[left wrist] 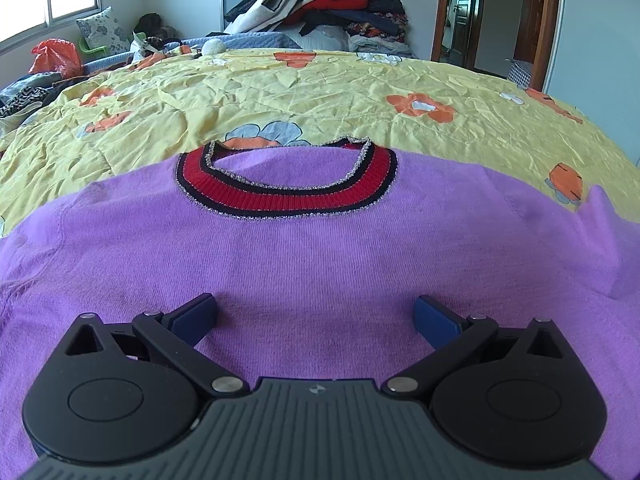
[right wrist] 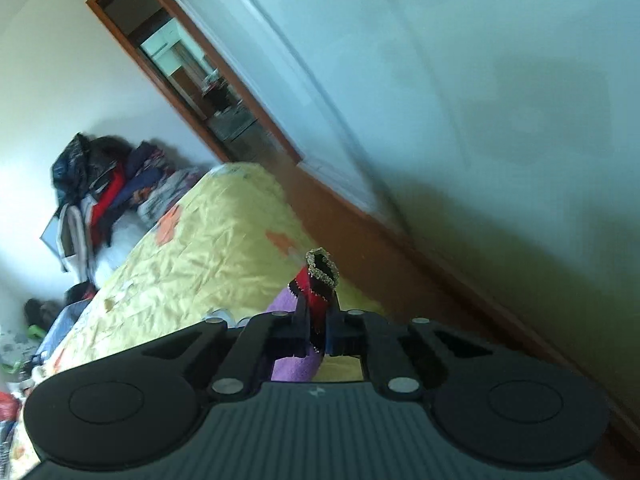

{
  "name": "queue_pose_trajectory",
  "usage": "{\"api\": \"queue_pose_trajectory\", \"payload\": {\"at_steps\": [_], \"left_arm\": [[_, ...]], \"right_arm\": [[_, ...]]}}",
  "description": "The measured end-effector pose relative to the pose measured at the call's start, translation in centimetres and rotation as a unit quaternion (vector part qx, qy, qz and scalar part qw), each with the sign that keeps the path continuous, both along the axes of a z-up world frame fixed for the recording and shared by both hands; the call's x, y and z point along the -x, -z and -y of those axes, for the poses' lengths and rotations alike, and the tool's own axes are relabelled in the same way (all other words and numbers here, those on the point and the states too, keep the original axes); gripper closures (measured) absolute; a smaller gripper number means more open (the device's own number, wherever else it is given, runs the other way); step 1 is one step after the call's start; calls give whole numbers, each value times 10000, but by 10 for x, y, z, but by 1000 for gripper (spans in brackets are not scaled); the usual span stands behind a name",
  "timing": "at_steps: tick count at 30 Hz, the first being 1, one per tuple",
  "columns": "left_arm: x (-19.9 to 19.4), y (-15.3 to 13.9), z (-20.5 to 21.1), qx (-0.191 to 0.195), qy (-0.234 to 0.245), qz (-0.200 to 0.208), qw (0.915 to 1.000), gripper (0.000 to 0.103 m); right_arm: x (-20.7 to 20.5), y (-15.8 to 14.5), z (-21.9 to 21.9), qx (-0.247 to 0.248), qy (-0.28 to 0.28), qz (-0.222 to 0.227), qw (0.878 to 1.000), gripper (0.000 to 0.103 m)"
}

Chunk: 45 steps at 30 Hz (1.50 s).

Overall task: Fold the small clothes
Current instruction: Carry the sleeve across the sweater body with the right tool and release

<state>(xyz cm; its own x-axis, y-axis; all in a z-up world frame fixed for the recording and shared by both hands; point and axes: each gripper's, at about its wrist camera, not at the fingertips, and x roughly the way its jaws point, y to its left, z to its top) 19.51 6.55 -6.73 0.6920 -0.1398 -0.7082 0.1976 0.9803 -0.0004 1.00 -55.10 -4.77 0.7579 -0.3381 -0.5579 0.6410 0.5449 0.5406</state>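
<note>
Left tongs [left wrist: 316, 316] wide over purple sweater [left wrist: 320, 264] — right tongs [right wrist: 317, 334] clamping its cuff [right wrist: 320, 276]

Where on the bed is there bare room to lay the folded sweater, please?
Free: the yellow bedspread between the purple sweater collar and the clothes pile, stretching right toward the doorway. Crowded: the bed's far-left edge near the orange bag and the pile itself.

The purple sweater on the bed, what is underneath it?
The purple sweater lies on a yellow flowered bedspread, which shows all around its top edge and through the neck opening. Whatever lies directly beneath the sweater's body is covered.
</note>
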Motion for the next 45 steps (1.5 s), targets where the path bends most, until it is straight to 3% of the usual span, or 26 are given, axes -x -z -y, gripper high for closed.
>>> {"api": "queue_pose_trajectory", "payload": {"at_steps": [4, 9, 13, 17, 23, 27, 29, 38, 45], "left_arm": [[0, -6, -7, 42, 130, -406, 9991, 0], [10, -12, -26, 288, 201, -792, 9962, 0], [24, -19, -51, 476, 110, -858, 9951, 0], [34, -25, -79, 333, -66, -777, 9964, 0], [43, -34, -125, 76, -262, -630, 9976, 0], [44, -38, -146, 13, -289, -595, 9978, 0], [44, -40, -154, 29, -326, -590, 9977, 0], [58, -51, -188, -128, -380, -562, 9976, 0], [63, -60, -225, -238, -632, -502, 9965, 0]], "right_arm": [[26, 16, 0, -177, 350, -456, 9982, 97], [52, 10, -17, -234, 556, -232, 9979, 99], [42, -31, -53, 53, 137, 246, 9996, 100], [-2, -66, -114, 99, -751, 696, 9947, 100], [-52, -83, -231, -216, -2073, 1217, 9704, 100], [-73, -71, -292, -530, -2710, 1205, 9535, 100], [-84, -62, -317, -658, -2888, 1165, 9480, 100], [-139, -41, -460, -1269, -3972, 1188, 9011, 100], [-151, -50, -558, -1291, -4612, 1183, 8699, 100]]}}
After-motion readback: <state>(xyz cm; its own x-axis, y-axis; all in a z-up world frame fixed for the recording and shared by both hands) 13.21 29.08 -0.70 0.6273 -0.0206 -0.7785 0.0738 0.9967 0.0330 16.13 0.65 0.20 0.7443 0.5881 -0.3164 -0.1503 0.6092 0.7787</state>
